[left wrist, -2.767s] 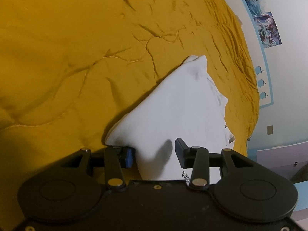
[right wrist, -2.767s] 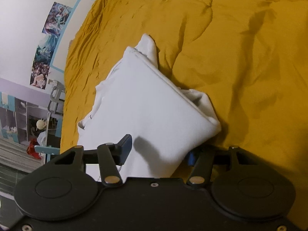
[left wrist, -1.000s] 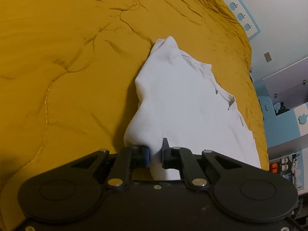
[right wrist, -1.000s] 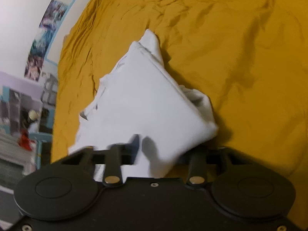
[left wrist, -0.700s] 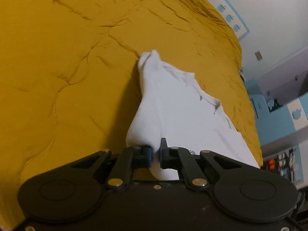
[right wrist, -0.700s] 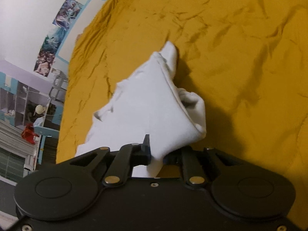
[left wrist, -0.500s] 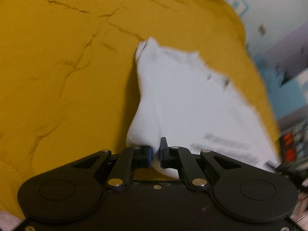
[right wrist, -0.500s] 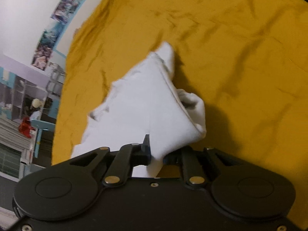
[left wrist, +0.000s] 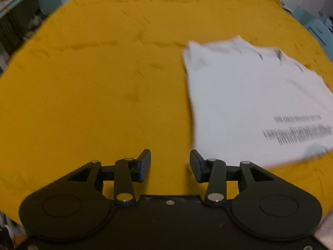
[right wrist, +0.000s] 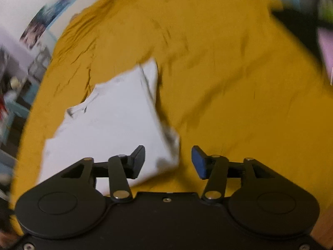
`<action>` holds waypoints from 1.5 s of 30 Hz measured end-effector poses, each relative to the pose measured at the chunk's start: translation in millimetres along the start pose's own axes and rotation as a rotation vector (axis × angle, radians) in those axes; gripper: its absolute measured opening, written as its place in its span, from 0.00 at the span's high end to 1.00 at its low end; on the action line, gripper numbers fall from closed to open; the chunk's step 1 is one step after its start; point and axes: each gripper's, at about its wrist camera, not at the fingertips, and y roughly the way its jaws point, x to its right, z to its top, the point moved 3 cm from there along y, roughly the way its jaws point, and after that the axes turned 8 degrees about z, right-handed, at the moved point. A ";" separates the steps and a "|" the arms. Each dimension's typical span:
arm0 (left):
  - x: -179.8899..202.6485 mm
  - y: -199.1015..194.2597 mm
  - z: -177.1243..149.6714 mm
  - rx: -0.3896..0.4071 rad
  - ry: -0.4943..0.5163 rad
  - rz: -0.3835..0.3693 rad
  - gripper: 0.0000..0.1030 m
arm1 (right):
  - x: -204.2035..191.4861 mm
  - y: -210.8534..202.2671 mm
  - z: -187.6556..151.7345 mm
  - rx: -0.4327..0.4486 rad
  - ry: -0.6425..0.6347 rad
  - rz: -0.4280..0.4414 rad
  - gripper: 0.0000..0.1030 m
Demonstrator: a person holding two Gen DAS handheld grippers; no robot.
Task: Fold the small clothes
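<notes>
A white T-shirt (left wrist: 249, 95) is lying folded on a bed covered by a mustard-yellow quilt (left wrist: 93, 79). In the left wrist view the shirt is sitting to the right of the left hand-held gripper (left wrist: 170, 163), with dark printed lettering showing near its right edge, though blur is making the words unreadable. That gripper's jaws have just been opening and are now standing apart over bare quilt, with nothing between them. In the right wrist view the same shirt (right wrist: 112, 123) is spreading up and to the left, its collar end pointing away from the camera. The right hand-held gripper (right wrist: 168, 160) has also just been opening; a thick folded corner of the shirt is showing between its parted jaws, but neither pad is pressing on the cloth. Blurred posters (right wrist: 39, 29) are hanging on the pale wall beyond the bed.
</notes>
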 end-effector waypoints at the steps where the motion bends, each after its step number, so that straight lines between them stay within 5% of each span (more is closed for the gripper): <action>1: -2.8 1.7 11.0 0.016 -0.014 -0.007 0.58 | -5.3 3.6 8.3 0.016 -0.040 -0.003 0.49; 7: 15.4 45.5 77.6 0.104 -0.085 -0.126 0.57 | -38.8 76.5 49.9 0.064 -0.213 0.032 0.49; 16: 68.8 112.1 136.5 0.071 0.000 -0.027 0.57 | -46.2 158.5 70.2 -0.021 -0.214 0.019 0.49; 20: 81.4 128.3 147.9 0.043 -0.001 -0.079 0.66 | -47.1 168.7 68.6 -0.060 -0.244 -0.018 0.49; 21: 83.4 129.3 148.7 0.042 -0.004 -0.087 0.81 | -46.8 170.7 67.6 -0.069 -0.249 -0.019 0.55; 22: 85.6 130.0 149.0 0.042 0.003 -0.083 0.89 | -46.9 172.5 67.3 -0.072 -0.251 -0.021 0.74; 24: 87.2 129.6 149.4 0.050 0.008 -0.093 0.93 | -46.4 173.1 67.6 -0.078 -0.257 -0.028 0.90; 26: 84.1 129.0 151.0 0.063 0.002 -0.094 0.93 | -45.8 167.0 68.9 -0.051 -0.246 -0.019 0.93; 31: 75.8 114.0 160.1 0.120 -0.078 -0.151 0.94 | -51.0 144.4 75.4 0.044 -0.243 -0.033 0.95; 35: 84.2 117.5 166.6 0.116 -0.049 -0.158 0.93 | -38.3 146.3 75.2 0.050 -0.213 -0.071 0.96; 39: 98.7 142.0 164.6 0.088 0.024 -0.090 0.90 | -14.3 166.6 67.9 0.004 -0.119 -0.083 0.96; 42: 103.1 156.6 159.7 0.073 0.078 -0.013 0.74 | -10.1 171.9 63.6 -0.002 -0.115 -0.085 0.96; 45: 102.6 150.2 158.5 0.085 0.093 -0.004 0.72 | -13.1 168.0 64.7 -0.010 -0.123 -0.076 0.89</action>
